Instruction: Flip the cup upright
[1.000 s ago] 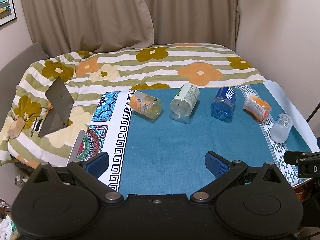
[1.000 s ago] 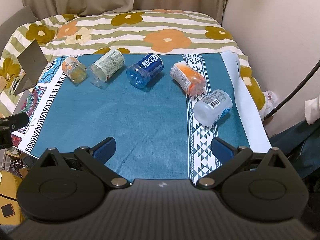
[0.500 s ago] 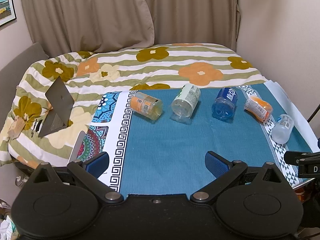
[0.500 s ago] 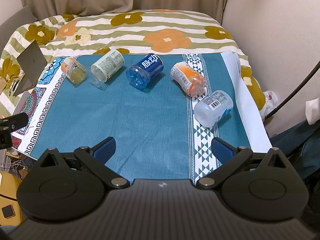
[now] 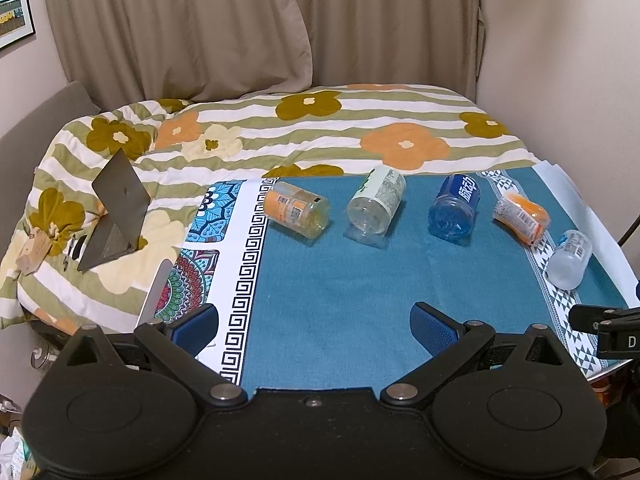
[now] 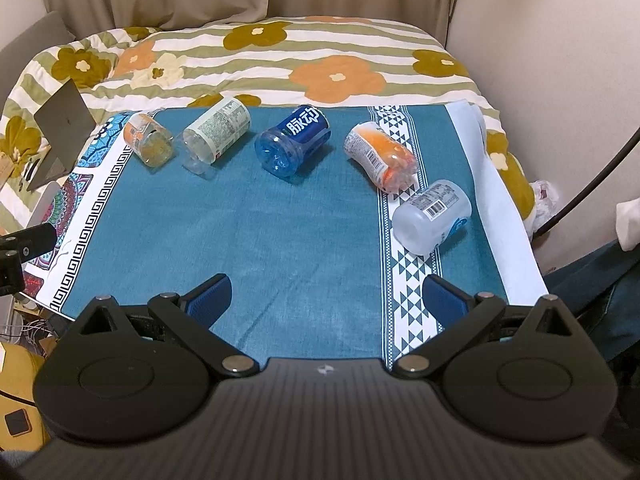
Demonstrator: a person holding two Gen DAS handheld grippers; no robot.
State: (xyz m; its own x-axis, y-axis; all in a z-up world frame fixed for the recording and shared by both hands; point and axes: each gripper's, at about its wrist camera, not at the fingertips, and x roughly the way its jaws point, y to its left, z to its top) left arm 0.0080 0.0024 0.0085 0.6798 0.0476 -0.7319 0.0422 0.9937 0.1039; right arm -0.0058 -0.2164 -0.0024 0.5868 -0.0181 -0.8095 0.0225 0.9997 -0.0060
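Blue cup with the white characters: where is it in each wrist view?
Left wrist: blue cup lies on its side, right of centre, third of five from the left.
Right wrist: the same blue cup lies just left of centre, again third of five.
Shared landmark: the orange cup, its neighbour on the right in both views.

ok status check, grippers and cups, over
Left gripper and right gripper open, empty. Five cups on their sides on teal cloth, nearest the white cup. Nothing blocking.
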